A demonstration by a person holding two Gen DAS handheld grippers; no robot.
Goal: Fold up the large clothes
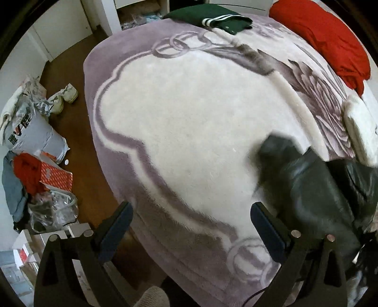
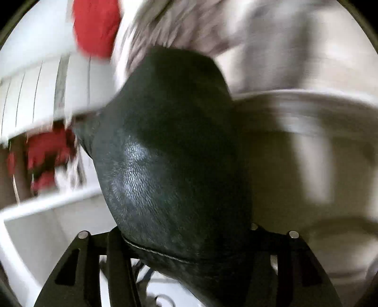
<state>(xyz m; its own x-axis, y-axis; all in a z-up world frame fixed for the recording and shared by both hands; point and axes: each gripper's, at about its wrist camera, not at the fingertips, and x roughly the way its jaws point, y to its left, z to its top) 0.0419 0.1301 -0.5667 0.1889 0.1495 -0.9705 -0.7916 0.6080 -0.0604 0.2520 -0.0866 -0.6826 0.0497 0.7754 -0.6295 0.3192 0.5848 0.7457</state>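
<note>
early stage. right gripper (image 2: 186, 245) clamped on the black leather garment (image 2: 170, 153), which is bunched at the bed's (image 1: 189, 130) right edge, nothing laid flat or folded yet. left gripper (image 1: 191, 226) spread wide, empty, above the blanket. green garment (image 1: 208, 14) and red one (image 1: 326, 40) already sit folded at the far end.
</note>
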